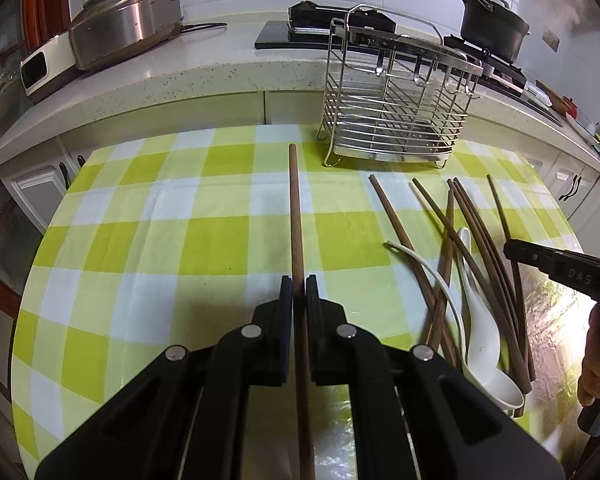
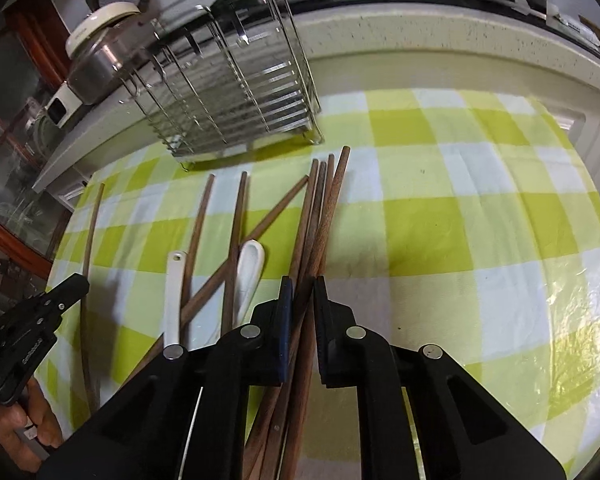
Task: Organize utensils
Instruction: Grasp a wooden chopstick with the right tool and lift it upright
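Observation:
My left gripper is shut on a single brown chopstick that points toward the wire utensil rack. It also shows at the left of the right wrist view with its chopstick. My right gripper is closed around a bundle of brown chopsticks lying on the checked cloth. It shows at the right edge of the left wrist view. More chopsticks and two white spoons lie in the pile.
The green and white checked tablecloth covers the table. Behind it runs a white counter with a rice cooker, a black pot on a stove, and a black scale.

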`<action>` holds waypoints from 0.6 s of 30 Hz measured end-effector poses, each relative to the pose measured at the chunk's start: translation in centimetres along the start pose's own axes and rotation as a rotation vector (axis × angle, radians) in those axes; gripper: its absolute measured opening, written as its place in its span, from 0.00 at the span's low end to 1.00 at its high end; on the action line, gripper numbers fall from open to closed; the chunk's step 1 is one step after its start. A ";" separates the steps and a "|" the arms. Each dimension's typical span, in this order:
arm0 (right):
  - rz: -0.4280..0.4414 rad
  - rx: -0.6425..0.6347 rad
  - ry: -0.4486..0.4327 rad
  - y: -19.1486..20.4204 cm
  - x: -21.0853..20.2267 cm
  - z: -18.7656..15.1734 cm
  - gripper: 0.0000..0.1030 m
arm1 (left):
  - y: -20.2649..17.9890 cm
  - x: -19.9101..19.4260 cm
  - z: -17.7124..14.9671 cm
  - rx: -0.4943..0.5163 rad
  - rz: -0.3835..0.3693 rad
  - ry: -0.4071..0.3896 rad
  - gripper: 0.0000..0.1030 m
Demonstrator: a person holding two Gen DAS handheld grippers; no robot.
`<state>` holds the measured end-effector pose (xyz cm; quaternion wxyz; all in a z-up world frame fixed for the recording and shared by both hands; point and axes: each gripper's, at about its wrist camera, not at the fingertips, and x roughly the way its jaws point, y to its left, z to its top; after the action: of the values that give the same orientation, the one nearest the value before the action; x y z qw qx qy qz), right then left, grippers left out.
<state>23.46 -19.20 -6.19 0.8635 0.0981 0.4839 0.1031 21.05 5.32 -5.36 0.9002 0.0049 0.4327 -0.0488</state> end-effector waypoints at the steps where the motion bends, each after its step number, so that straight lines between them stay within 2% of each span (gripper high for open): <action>1: 0.004 0.001 -0.004 0.0 -0.2 0.0 0.11 | 0.0 -0.2 0.0 -0.001 0.000 -0.005 0.07; 12: 0.031 -0.057 -0.158 1.3 -7.8 -0.5 0.07 | -0.5 -5.6 1.0 -0.001 -0.007 -0.140 0.07; 14: 0.040 -0.065 -0.174 1.6 -8.8 -0.6 0.07 | -0.6 -6.0 1.0 0.007 -0.014 -0.143 0.07; 16: 0.042 -0.072 -0.182 1.6 -9.4 -0.8 0.07 | -0.5 -5.3 0.9 0.009 -0.038 -0.114 0.07; 17: 0.042 -0.071 -0.181 1.5 -9.6 -0.9 0.07 | -0.4 -4.7 0.8 0.018 -0.047 -0.093 0.12; 18: 0.041 -0.067 -0.180 1.3 -9.6 -1.1 0.07 | -0.3 -4.1 0.7 0.019 -0.052 -0.075 0.33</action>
<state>17.53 -20.46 1.46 0.9041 0.0878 0.3983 0.1278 19.03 5.37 -1.72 0.9142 0.0004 0.3980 -0.0763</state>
